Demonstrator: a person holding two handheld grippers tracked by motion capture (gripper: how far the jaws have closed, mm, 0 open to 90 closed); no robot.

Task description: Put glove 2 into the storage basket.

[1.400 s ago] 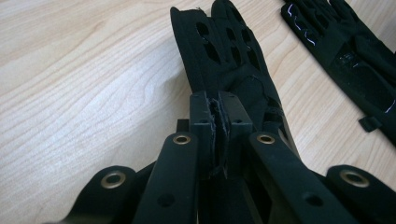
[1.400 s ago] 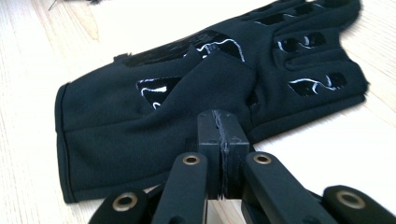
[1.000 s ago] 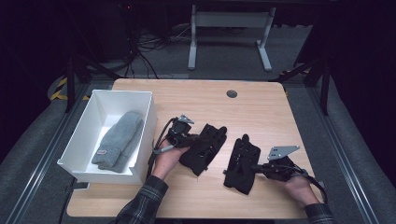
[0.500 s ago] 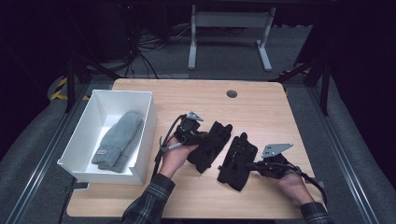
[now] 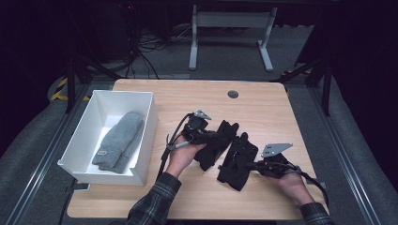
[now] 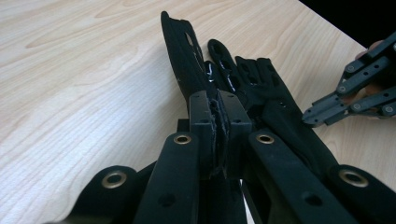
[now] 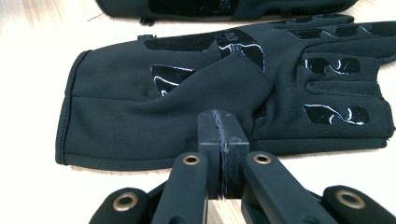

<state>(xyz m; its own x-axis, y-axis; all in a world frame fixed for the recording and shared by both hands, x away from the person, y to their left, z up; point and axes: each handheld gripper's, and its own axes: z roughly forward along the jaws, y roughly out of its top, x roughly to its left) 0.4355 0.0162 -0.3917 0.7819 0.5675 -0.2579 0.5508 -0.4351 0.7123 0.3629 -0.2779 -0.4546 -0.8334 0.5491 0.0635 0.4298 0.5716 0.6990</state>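
Two black gloves are lying side by side near the middle of the desk [image 5: 263,101], and each gripper is working on one of them.

The left gripper [image 6: 218,122] is pinching the left glove [image 5: 217,143] — its jaws are pressed together on an edge of the fabric, with the cloth squeezed into the narrow seam between them. Beyond the jaws, part of that glove is standing up on edge and running away from them, while its fingers with glossy printed patches are lying just to the right of the raised part. Farther to the right of these jaws, the other gripper's black linkage is showing at the frame edge.

The right gripper [image 7: 222,140] is closing on the right glove [image 7: 224,93] — its jaws are shut on a fold of the thumb flap, which is being drawn toward the jaws over the palm. Past the jaws the glove is lying flat on the wood, cuff off to the left of the jaws and fingers off to the right. The left glove's edge is lying beyond it, close but apart.

Well off to the left of both grippers, a white box [image 5: 84,140] is sitting on the desk edge with a grey knitted item [image 5: 119,140] lying inside it.
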